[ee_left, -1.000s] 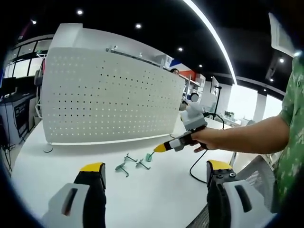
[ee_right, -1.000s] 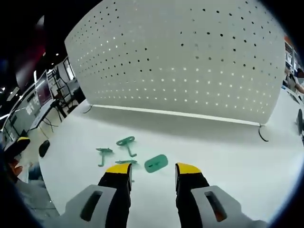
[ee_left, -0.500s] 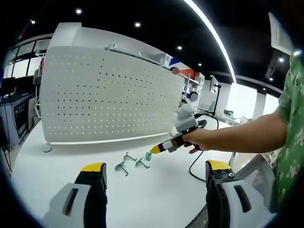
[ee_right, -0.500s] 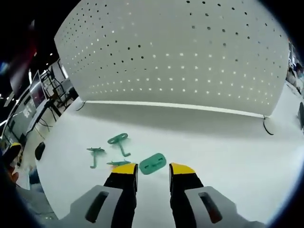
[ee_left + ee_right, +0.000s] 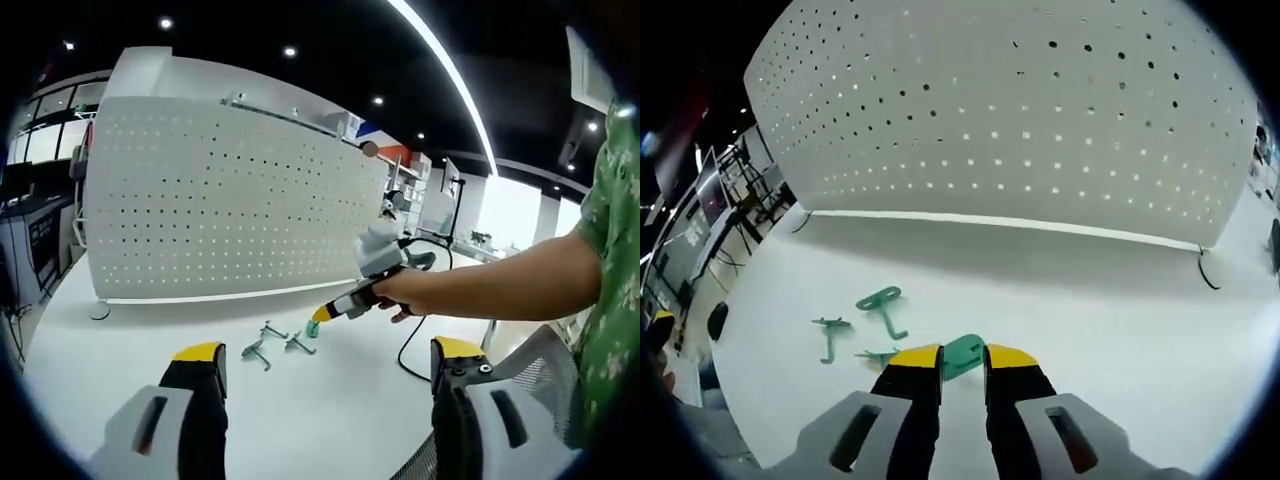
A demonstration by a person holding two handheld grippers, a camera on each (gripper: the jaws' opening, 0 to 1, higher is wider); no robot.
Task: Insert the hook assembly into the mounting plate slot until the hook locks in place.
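A green mounting plate lies on the white table between the yellow tips of my right gripper, whose jaws have closed in against its two sides. Three green hook pieces lie just left of it: one with a flat head, one T-shaped, one partly behind the left fingertip. In the left gripper view, my right gripper is held by a hand, tip down on the plate, with the hooks beside it. My left gripper hovers wide open near the table's front, holding nothing.
A large white perforated pegboard stands upright behind the parts on small feet. A black cable trails over the table on the right. The person's forearm reaches in from the right. Office desks lie beyond.
The right gripper has moved forward and down to the green plate, and its jaws have narrowed from open to closed against it. The left gripper has stayed still and open.
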